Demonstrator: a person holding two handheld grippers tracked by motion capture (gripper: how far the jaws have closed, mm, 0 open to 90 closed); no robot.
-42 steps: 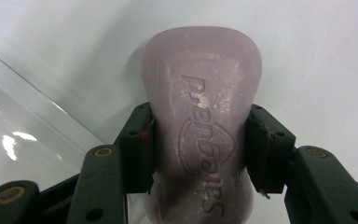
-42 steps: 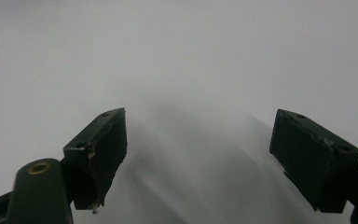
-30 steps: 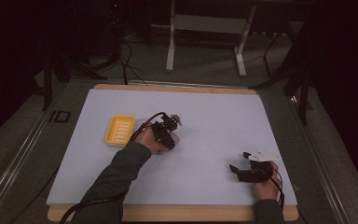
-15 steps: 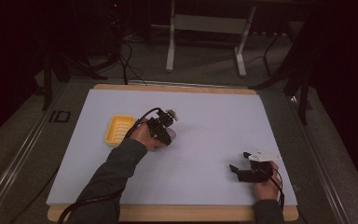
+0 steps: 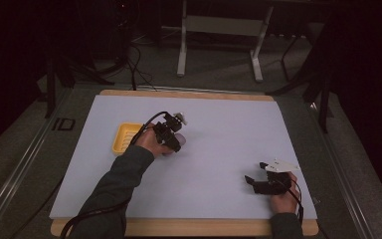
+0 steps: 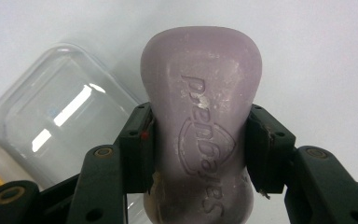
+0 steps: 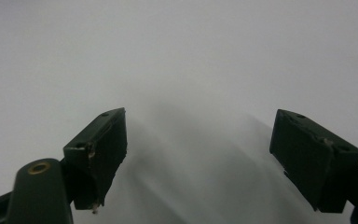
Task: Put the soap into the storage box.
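Lilac soap (image 6: 200,116), embossed with lettering, is clamped at its waist between the pads of the left hand-held gripper (image 6: 200,140), presumably so the bar can be carried clear of the worktop (image 5: 219,149). A clear lid (image 6: 60,126) lies just beyond-left. The yellow dish (image 5: 125,137) sits beside that hand. The right hand-held gripper (image 7: 200,154) is held wide open, empty.

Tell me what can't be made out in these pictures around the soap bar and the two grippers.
- Soap bar: its lower end is cut off by the bottom edge of the left gripper view; the embossed word is too worn to read.
- Clear lid: its near corner sits behind the left gripper.
- Yellow dish: too small in the high view to show any contents.
- Right gripper: open, the table beyond blurred.
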